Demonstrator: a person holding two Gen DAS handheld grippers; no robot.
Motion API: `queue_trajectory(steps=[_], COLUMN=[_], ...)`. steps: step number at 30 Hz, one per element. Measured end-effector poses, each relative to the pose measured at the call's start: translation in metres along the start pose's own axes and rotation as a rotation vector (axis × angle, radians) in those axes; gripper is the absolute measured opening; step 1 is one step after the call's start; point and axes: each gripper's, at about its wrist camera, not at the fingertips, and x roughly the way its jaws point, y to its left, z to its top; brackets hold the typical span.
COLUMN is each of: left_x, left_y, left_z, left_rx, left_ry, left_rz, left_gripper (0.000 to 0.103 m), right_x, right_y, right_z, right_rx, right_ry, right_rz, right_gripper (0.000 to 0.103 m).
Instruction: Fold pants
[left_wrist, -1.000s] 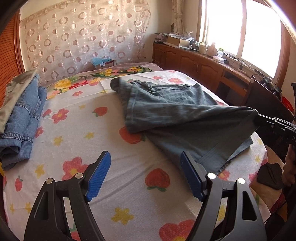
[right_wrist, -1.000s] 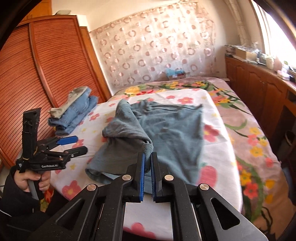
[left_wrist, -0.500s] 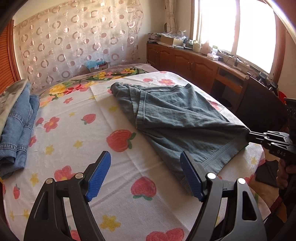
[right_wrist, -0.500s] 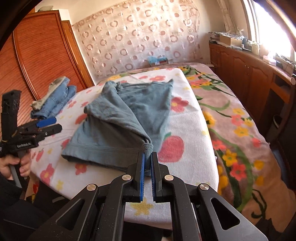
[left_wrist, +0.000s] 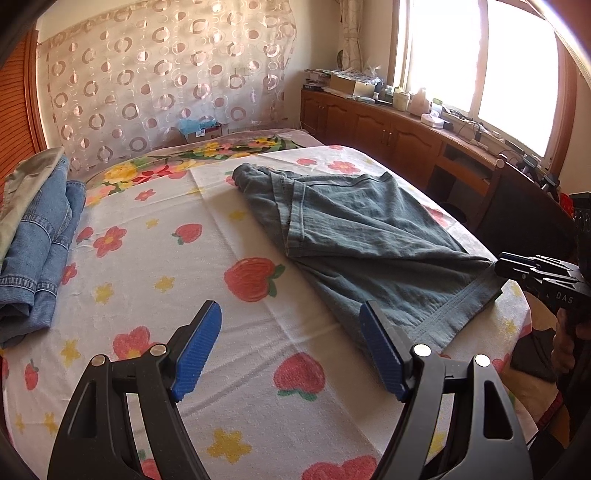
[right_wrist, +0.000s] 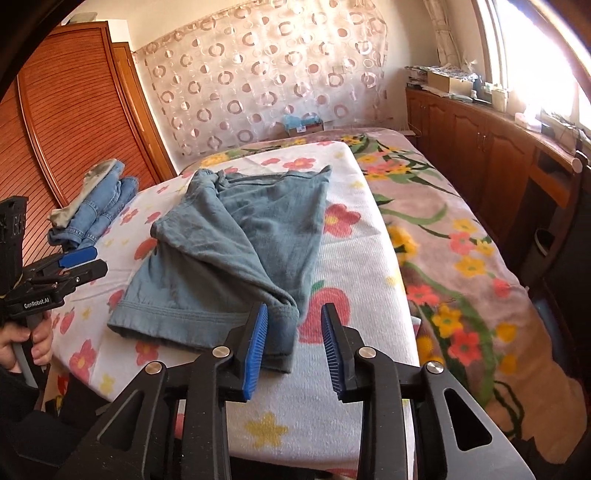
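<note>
Grey-blue pants (right_wrist: 236, 254) lie folded over on the flower-print towel (left_wrist: 155, 258), near its front edge.

Right gripper (right_wrist: 294, 343): jaws opening; the blue pads stand apart at the pants' near corner, cloth between them but not pinched. Left gripper (left_wrist: 290, 343): fingers (left_wrist: 199, 343) spread wide above bare towel, holding nothing, its right finger just beside the hem. A stack of folded jeans (left_wrist: 40, 240) lies well apart at the towel's left edge.

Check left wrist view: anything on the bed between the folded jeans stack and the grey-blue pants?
Nothing. Between the folded jeans stack and the grey-blue pants, the left wrist view shows only the flower-and-strawberry bed cover; that stretch is bare.
</note>
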Motion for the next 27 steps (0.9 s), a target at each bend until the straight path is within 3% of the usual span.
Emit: queue_trajectory(steps=[11,27], left_x=[-0.004,-0.012], left_y=[0.02,0.05], left_z=[-0.001,-0.005], left_rx=[-0.039,-0.098], left_ry=[-0.012,-0.039], left_rz=[0.023,0.054], left_gripper=[0.078,0.078], right_x=[0.03,0.115], right_y=[0.029,0.093], right_z=[0.024,0.069], right_rx=[-0.079,-0.245], right_ry=[-0.025,0.03], right_rz=[0.082,0.246], right_gripper=[0.033,0.033])
